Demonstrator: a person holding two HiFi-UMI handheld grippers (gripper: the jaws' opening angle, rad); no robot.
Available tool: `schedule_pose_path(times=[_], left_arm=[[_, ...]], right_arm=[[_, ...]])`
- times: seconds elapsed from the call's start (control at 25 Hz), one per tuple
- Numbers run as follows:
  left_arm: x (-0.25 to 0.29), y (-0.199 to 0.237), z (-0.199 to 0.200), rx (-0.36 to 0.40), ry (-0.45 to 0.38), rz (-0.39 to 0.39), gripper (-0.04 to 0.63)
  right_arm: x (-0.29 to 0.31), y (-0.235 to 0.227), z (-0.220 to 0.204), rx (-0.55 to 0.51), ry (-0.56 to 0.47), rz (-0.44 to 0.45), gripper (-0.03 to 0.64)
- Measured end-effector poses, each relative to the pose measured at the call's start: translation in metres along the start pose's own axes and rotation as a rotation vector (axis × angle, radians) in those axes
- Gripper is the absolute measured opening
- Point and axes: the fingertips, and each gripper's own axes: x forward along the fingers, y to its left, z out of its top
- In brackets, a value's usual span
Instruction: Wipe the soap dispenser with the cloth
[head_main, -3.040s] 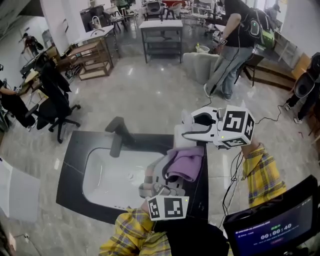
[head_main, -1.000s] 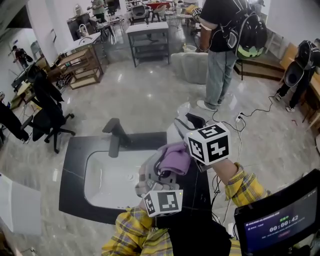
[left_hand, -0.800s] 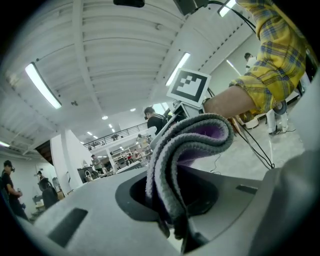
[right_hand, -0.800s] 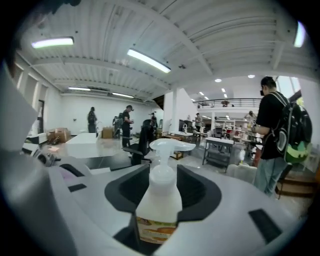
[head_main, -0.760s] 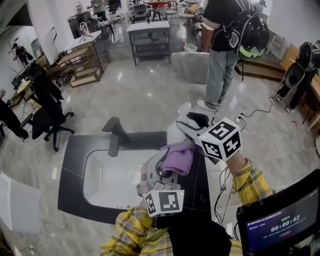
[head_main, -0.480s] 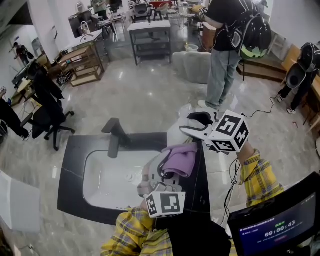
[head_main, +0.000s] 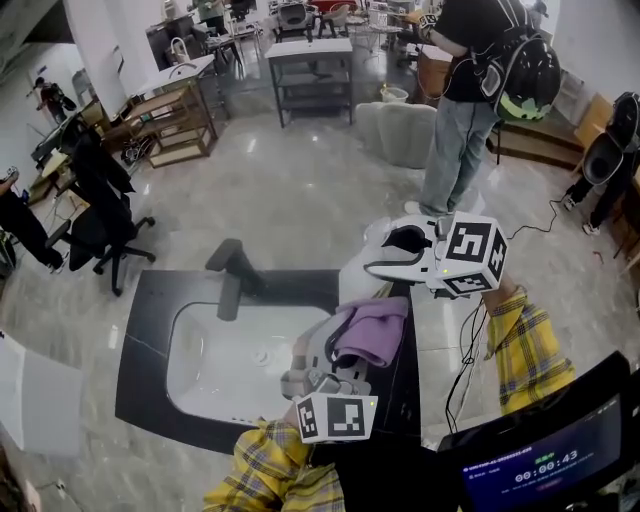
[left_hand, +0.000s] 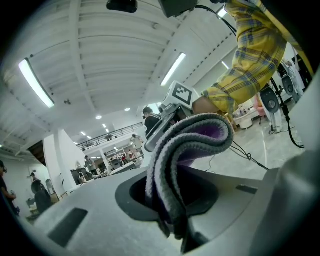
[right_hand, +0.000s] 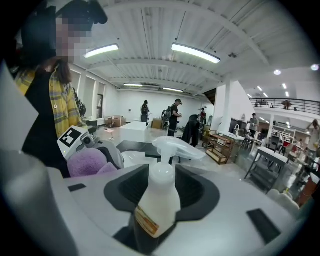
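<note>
Seen from the head view, a person in a yellow checked shirt stands at a dark worktop (head_main: 140, 330) with a white sink (head_main: 200, 345), holding a tool in each hand.

The left tool (head_main: 318, 352) is clenched on a folded purple cloth (left_hand: 185, 145), which sticks up from its jaws. The right tool (head_main: 385, 262) is closed round the body of a white pump dispenser (right_hand: 156, 197). The bottle stands upright between its jaws, held in the air above the worktop's right end, with its pump head pointing away from the camera.

A second ago the right tool's marker cube sat tight against the cloth. Now that tool has drawn back to the right and rolled over, so the bottle and cloth are near each other but no longer pressed together. In the right gripper view, the cloth lies off to the left, beside the bottle and apart from it. The right jaws have just been opening slightly, with the bottle still between them. The left tool has hardly moved.

This looks like the end of one wiping pass. The bottle was probably turned to offer a fresh side, so more wiping likely remains.
</note>
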Motion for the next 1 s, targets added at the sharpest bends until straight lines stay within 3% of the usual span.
schedule_pose_path(times=[0.16,0.28,1.0], left_arm=[[0.000,0.000,0.001,-0.006,0.001,0.008,0.072],[0.001,0.001,-0.001,-0.011,0.009,0.021,0.072],[-0.015,0.021,-0.008,0.003,0.039,0.080,0.072]], right_arm=[[-0.001,0.001,0.002,0.027,-0.038,0.044,0.147],[-0.004,0.000,0.002,0.051,-0.055,0.004,0.147],[-0.009,-0.015,-0.002,0.339,-0.041,-0.512,0.146]])
